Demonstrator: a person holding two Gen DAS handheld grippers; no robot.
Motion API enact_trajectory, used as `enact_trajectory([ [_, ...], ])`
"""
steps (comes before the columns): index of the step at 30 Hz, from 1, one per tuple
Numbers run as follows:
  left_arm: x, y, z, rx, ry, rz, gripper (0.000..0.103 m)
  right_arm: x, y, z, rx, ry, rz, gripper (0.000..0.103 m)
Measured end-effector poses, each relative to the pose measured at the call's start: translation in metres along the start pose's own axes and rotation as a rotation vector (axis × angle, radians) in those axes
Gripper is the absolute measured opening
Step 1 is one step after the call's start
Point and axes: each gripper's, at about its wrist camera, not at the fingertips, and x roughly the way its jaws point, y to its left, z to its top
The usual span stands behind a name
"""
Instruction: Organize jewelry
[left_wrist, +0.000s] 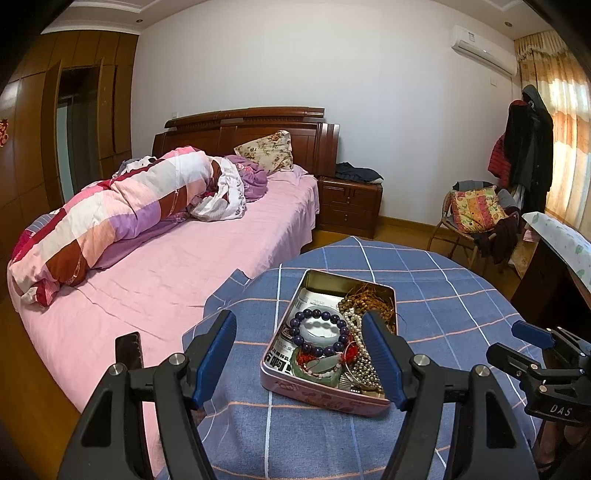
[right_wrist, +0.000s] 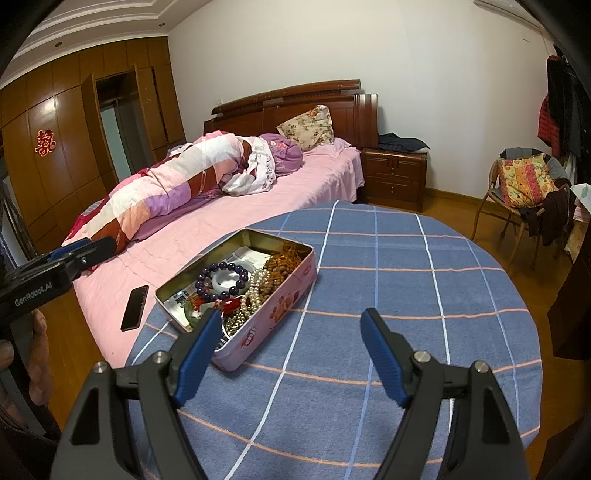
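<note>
A pink tin (left_wrist: 325, 395) sits open on the round table (left_wrist: 461, 314), which is covered by a blue checked cloth; in the left wrist view it lies in the lower centre of the frame, and in the right wrist view it sits left of centre. Inside the tin, a dark purple bead bracelet (left_wrist: 320, 334) lies over a pale jade bangle (right_wrist: 232, 277). A pearl string (left_wrist: 355, 326) runs along the right half, with brown wooden beads (left_wrist: 369, 299) at the far end and small metallic beads (left_wrist: 364, 369) at the near end. A green piece with red thread (left_wrist: 317, 365) lies at the near edge, over printed paper.

The left gripper (left_wrist: 300, 356) hangs above the tin with its blue fingers spread wide apart, holding nothing. The right gripper (right_wrist: 290, 356) is also wide open and empty, over bare cloth to the right of the tin; its left finger overlaps the tin's near corner in the right wrist view.

A black phone (right_wrist: 135, 307) lies on the pink bed (left_wrist: 166, 266) just beside the table's edge, at the left of both frames.
</note>
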Motion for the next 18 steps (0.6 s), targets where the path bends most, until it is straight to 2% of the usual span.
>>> enact_trajectory([
  [18,0.0016,-0.0006,0.0008,0.002,0.017,-0.012,0.071,-0.0048,0.0017,-0.0004,-0.013,-0.014,-0.004,0.082],
])
